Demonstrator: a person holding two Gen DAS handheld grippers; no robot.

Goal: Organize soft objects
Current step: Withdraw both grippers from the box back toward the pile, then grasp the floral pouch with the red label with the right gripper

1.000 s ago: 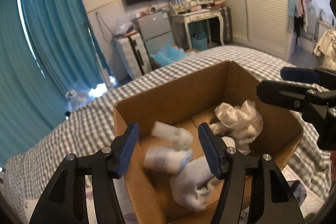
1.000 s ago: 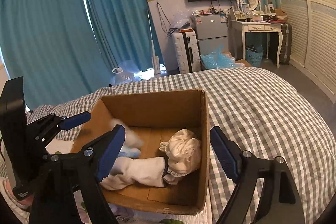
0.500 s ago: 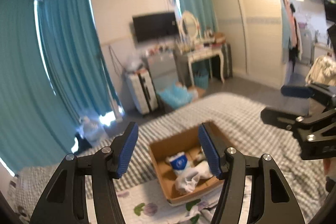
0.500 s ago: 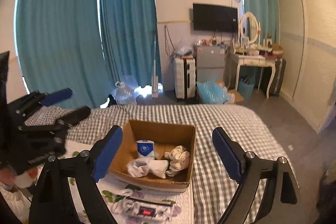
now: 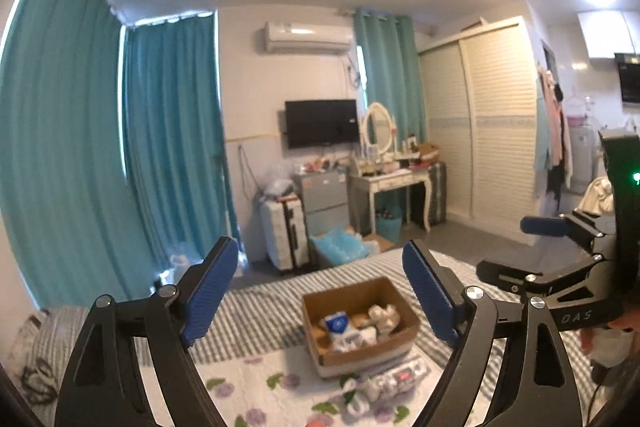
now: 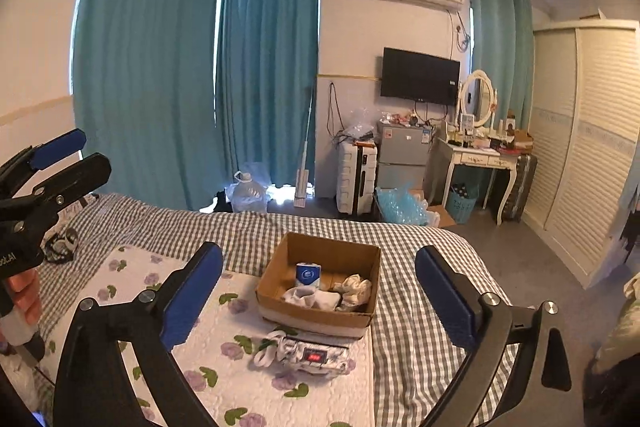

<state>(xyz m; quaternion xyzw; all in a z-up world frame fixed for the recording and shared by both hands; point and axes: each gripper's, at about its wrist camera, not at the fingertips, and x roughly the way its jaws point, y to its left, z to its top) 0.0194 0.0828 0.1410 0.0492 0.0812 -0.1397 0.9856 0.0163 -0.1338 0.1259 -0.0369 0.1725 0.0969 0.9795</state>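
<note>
Both grippers gaping empty, high above the bed

You are holding the left gripper (image 5: 316,297) and right gripper (image 6: 320,297) spread wide; the brown cardboard box (image 6: 320,281) is sitting well below, one patterned fabric bundle (image 6: 306,353) lying just outside its near wall, risking being overlooked.

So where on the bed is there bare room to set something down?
Free: the gingham sheet right of the cardboard box toward the bed's edge, and the floral quilt left of the box. Crowded: the box floor, filled by a tissue pack, white sock and cream cloth; the patterned pouch blocks its front.
</note>
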